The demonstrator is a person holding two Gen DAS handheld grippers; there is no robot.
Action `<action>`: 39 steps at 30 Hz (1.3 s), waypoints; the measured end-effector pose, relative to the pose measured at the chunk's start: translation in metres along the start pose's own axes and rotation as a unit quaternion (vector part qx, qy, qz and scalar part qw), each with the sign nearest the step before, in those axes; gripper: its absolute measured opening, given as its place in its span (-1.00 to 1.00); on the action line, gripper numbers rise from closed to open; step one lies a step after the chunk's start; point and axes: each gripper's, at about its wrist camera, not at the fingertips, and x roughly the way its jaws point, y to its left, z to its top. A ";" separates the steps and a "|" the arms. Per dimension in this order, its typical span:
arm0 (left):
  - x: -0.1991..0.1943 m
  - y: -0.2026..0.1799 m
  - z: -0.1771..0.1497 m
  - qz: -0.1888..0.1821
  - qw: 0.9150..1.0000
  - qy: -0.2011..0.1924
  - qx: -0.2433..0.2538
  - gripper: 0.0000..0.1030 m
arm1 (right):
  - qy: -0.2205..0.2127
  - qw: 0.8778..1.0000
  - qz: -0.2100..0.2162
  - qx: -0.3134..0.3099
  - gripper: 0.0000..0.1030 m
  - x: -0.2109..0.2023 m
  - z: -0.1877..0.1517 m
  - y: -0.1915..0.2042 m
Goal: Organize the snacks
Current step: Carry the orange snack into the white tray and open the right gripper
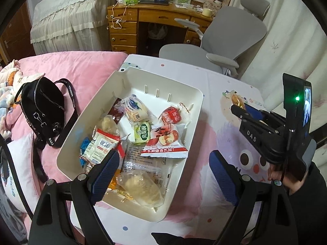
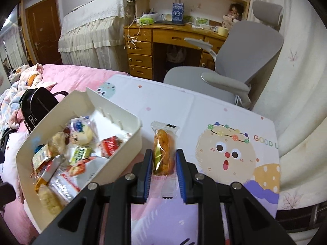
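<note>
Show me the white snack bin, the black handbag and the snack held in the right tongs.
white snack bin (image 1: 71,140), left wrist view, its left wall.
black handbag (image 1: 40,104), left wrist view, its front panel.
held snack (image 2: 163,153), right wrist view, its clear wrapper's middle.

Left gripper (image 1: 163,175) hangs w/ jaws wide over cream bin (image 1: 85,130) of wrapped snacks. Right gripper (image 1: 238,107) pinches orange snack packet (image 1: 236,100) above cartoon-print table (image 1: 204,94).

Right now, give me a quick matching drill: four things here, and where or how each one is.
Things:
1. orange snack pack
2. apple-picture packet
3. black bag
4. left gripper

Places or states:
A. on the pink bedding
B. inside the white bin
C. open, holding nothing
D. clamped in the right gripper

Pairs: 1-D, 2-B, 3-A, 4-C
</note>
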 end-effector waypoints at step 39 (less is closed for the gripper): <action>-0.042 0.142 0.019 -0.105 0.989 -0.033 0.101 0.72 | -0.014 0.994 -0.034 0.101 0.07 -0.076 -0.022 0.183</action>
